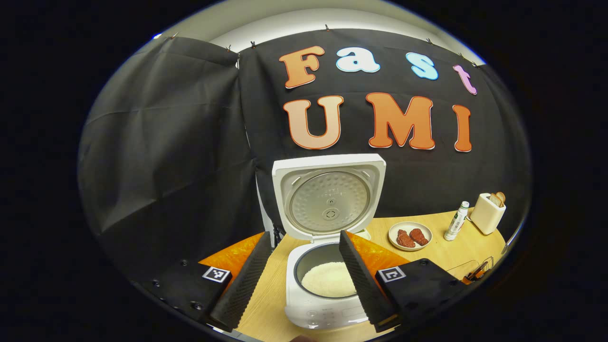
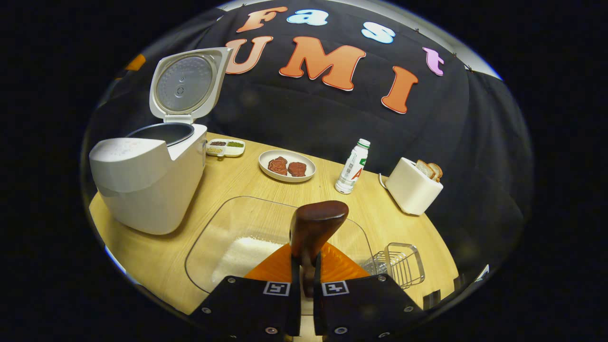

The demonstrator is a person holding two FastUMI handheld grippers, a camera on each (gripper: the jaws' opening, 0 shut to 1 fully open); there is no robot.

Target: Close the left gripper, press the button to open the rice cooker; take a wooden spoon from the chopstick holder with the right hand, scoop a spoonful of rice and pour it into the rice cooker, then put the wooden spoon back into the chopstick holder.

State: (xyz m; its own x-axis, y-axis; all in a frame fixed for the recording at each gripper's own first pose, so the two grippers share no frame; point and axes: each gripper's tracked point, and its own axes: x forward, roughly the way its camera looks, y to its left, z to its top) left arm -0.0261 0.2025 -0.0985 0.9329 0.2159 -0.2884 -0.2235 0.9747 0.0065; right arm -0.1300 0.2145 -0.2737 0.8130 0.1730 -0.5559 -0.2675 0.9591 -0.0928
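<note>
Black cloth [image 1: 171, 142] hangs as the wall behind a light wooden table [image 2: 237, 180]; a pale ceiling [image 1: 285, 19] shows above.

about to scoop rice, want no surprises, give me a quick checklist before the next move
1. White rice cooker lid open: ok.
2. Right gripper fingers shut on the dark brown wooden spoon: ok.
3. Spoon bowl empty: cannot tell, its back faces the camera.
4. White rice in the clear plastic tub below the spoon: ok.
5. Left gripper open, fingers flanking the cooker's pot: ok.
6. Wire chopstick holder upright beside the tub: ok.
</note>
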